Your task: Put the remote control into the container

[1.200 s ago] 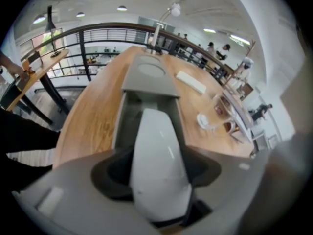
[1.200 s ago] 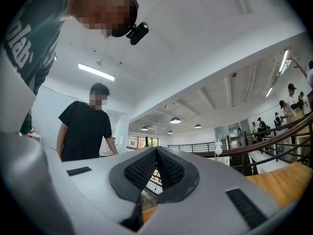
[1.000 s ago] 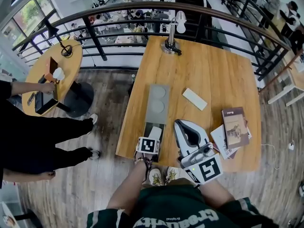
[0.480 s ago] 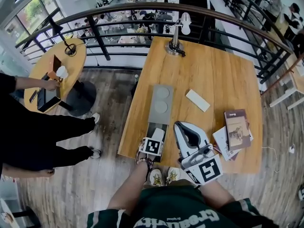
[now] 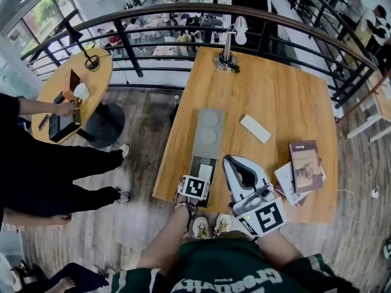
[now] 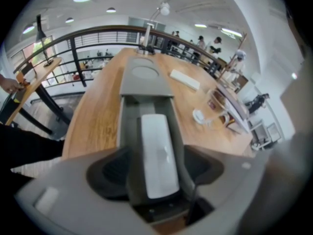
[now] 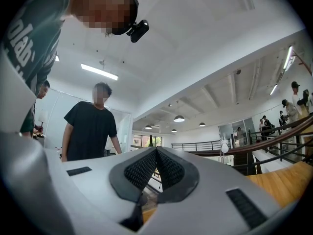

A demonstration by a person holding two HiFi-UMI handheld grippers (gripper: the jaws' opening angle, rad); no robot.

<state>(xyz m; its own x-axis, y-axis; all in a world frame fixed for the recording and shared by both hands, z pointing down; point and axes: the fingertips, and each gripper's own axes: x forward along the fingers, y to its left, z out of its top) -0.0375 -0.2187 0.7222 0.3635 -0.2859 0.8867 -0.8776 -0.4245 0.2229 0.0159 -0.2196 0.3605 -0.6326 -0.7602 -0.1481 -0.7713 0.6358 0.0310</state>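
A white remote control (image 5: 204, 171) (image 6: 156, 153) lies lengthwise in the near compartment of the long grey container (image 5: 197, 145) (image 6: 144, 84) at the table's front edge. My left gripper (image 5: 199, 180) (image 6: 157, 174) points steeply down over that compartment. Its jaws have just been opening, and the remote lies between them with a dark gap on each side, so the pads do not press on it. My right gripper (image 5: 231, 161) (image 7: 156, 153) rests just right of the container, shut and empty, its ribbed pads (image 7: 142, 168) meeting at the tip.
A second white, remote-like bar (image 5: 256, 129) lies on the wooden table (image 5: 275, 96) beyond the container. Books (image 5: 303, 163) are stacked at the right, a lamp (image 5: 229, 57) stands at the far edge by a railing (image 5: 183, 10), and a person (image 5: 36, 163) stands at the left.
The left gripper's jaws have spread away from the remote, which now lies flat in the container's near compartment. The right gripper has stayed where it was.
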